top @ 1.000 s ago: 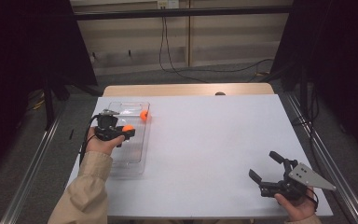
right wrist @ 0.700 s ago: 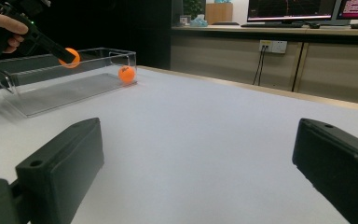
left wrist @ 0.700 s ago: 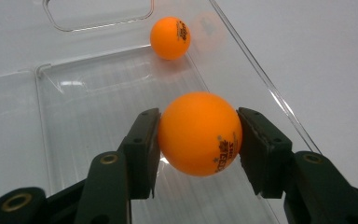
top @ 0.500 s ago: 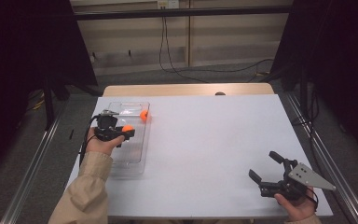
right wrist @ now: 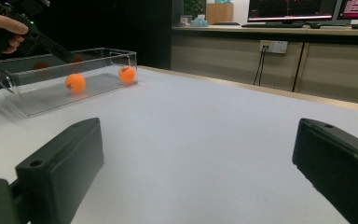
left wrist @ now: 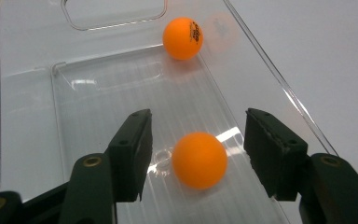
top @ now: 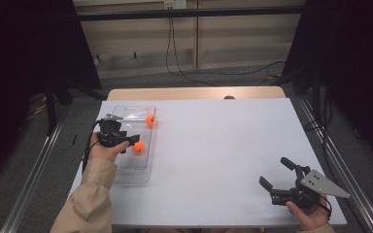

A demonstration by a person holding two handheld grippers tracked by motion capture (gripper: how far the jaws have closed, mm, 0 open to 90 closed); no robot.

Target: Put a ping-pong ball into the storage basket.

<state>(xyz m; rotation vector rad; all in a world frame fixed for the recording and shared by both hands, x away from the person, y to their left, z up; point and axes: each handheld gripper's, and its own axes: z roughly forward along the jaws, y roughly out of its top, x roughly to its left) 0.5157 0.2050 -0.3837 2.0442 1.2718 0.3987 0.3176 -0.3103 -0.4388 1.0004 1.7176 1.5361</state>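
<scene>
**A:** So which step is this? The left gripper (top: 126,141) sits over the clear tray (top: 143,172) near the desk's left edge, and its jaws have just been opening. In the left gripper view the near orange ball (left wrist: 199,160) lies between the pads with a gap on each side, nothing pressing on it. Looks to me like a release, ball dropped off in the tray.

**B:** Yeah, same read. A second ball (left wrist: 182,38) is already further along the tray, up against its right wall toward the desk's far edge. So two are in there.

**A:** And the right gripper (top: 278,177)?

**B:** Parked near the desk's front right corner, jaws wide apart, nothing in them. The desk (right wrist: 205,135) ahead of it is bare.

**A:** Next move, then?

**B:** My guess: open the left jaws wider and lift straight up so the pads don't nudge the ball rolling.
</scene>
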